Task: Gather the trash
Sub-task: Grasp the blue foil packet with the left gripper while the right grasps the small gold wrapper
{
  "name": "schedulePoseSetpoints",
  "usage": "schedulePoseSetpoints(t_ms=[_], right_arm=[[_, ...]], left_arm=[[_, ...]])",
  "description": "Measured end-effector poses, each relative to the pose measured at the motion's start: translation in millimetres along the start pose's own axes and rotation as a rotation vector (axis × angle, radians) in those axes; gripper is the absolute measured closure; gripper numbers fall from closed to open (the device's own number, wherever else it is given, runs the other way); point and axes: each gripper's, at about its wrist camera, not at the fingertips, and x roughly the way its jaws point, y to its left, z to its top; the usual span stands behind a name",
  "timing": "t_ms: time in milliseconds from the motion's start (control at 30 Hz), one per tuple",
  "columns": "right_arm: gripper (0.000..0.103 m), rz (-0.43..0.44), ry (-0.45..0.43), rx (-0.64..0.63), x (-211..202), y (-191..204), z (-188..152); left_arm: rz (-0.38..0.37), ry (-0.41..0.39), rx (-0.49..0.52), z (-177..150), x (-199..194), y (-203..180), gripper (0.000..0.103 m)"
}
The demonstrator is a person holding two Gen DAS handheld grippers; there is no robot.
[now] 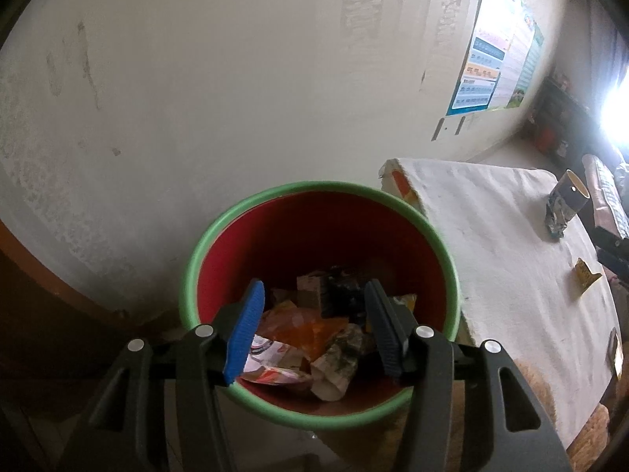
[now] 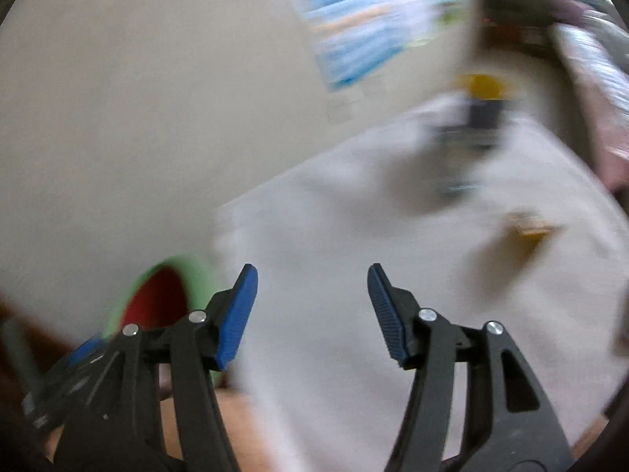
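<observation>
Left gripper [image 1: 314,324] nearest the lens, jaws standing apart with nothing between them, hovering over the green-rimmed red bin [image 1: 251,208]; wrappers and crumpled paper [image 1: 306,338] lying in the bottom. Right gripper [image 2: 312,310] likewise spread and gripping nothing, hanging above the white cloth-covered table [image 2: 334,236]. Remaining trash sitting on that cloth: a crushed paper cup [image 1: 566,204] toward the far side and a small yellow scrap [image 1: 585,277] nearer. Judging the step as reaching for the next piece: lining the open right jaws squarely over the yellow scrap, coming down low to the cloth, closing without pinching fabric. Left view showing bin contents and sharp table items; right view, badly motion-blurred, showing only the bin's edge at lower left, and the cup and scrap as smears.
</observation>
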Motion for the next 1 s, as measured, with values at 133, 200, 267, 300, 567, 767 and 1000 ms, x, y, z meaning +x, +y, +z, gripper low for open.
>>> schedulePoseSetpoints(t_ms=[133,200,267,300,567,767,1000], right_arm=[[0.046,-0.196,-0.011,0.138,12,-101,17],[0.046,-0.237,0.031,0.178,24,-134,20],[0.047,-0.26,0.073,0.183,37,-156,20],[0.047,-0.261,0.081,0.178,41,-159,18],[0.074,-0.107,0.04,0.124,29,-162,10],[0.074,-0.024,0.009,0.159,-34,-158,-54],[0.074,-0.021,-0.043,0.119,-50,-151,-76]], left_arm=[[0.0,-0.012,0.037,1,-4,-16,0.052],[-0.014,-0.016,0.051,3,-7,-28,0.052],[-0.041,-0.016,0.082,6,-10,-48,0.052],[-0.054,-0.016,0.099,7,-11,-57,0.052],[-0.247,-0.016,0.243,19,-10,-172,0.052],[-0.389,0.026,0.311,35,36,-281,0.052],[-0.363,0.138,0.317,57,114,-374,0.053]])
